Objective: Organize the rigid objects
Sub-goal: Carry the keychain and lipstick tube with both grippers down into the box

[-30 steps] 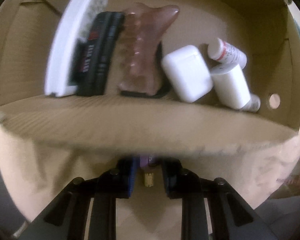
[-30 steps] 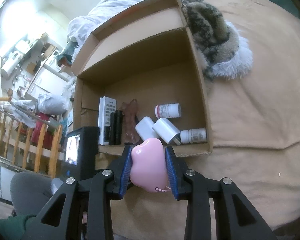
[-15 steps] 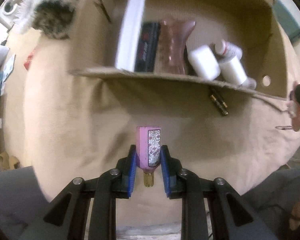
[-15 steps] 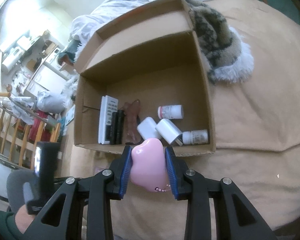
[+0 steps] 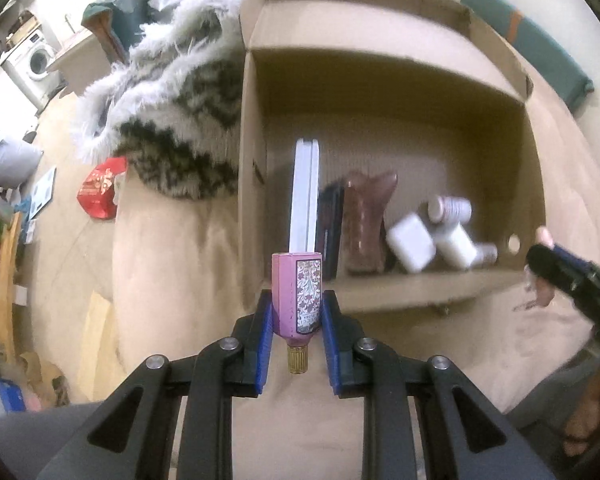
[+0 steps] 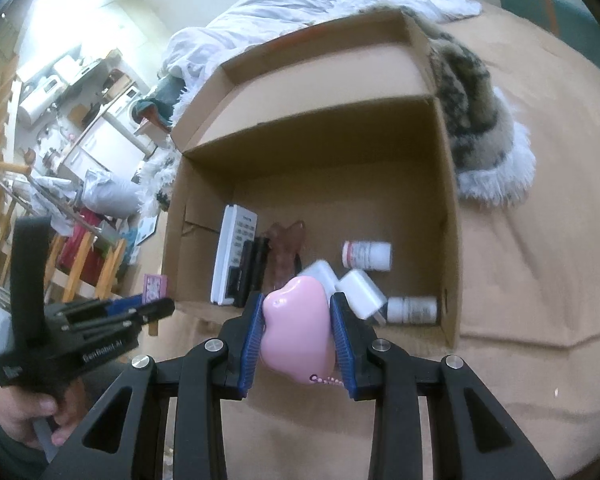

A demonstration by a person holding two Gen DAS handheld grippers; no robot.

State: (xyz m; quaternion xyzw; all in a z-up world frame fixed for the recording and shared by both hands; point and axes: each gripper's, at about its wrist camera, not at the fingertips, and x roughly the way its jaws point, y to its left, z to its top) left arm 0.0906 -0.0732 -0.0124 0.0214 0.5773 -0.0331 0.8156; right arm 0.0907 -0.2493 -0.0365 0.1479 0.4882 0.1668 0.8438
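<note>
My left gripper (image 5: 296, 312) is shut on a pink perfume bottle (image 5: 297, 294) with a floral label and gold cap, held above the bed just outside the front left corner of the cardboard box (image 5: 400, 76). It also shows at the left of the right wrist view (image 6: 148, 306). My right gripper (image 6: 298, 312) is shut on a pink rounded object (image 6: 296, 334), at the box's front edge (image 6: 196, 306). In the box stand a white remote (image 6: 234, 256), black items (image 6: 252, 268), a brown ridged piece (image 6: 286, 246), white cases (image 6: 360, 290) and pill bottles (image 6: 366, 255).
The box lies on a tan bedspread (image 6: 540, 240). A furry patterned throw (image 5: 172, 108) lies beside the box. A red bag (image 5: 100, 190) lies off the bed at left. The right gripper (image 5: 568, 276) shows at the right edge of the left wrist view.
My left gripper has pulled back and up from the box's front wall with the perfume bottle, and now faces the box opening. My right gripper has barely moved.
</note>
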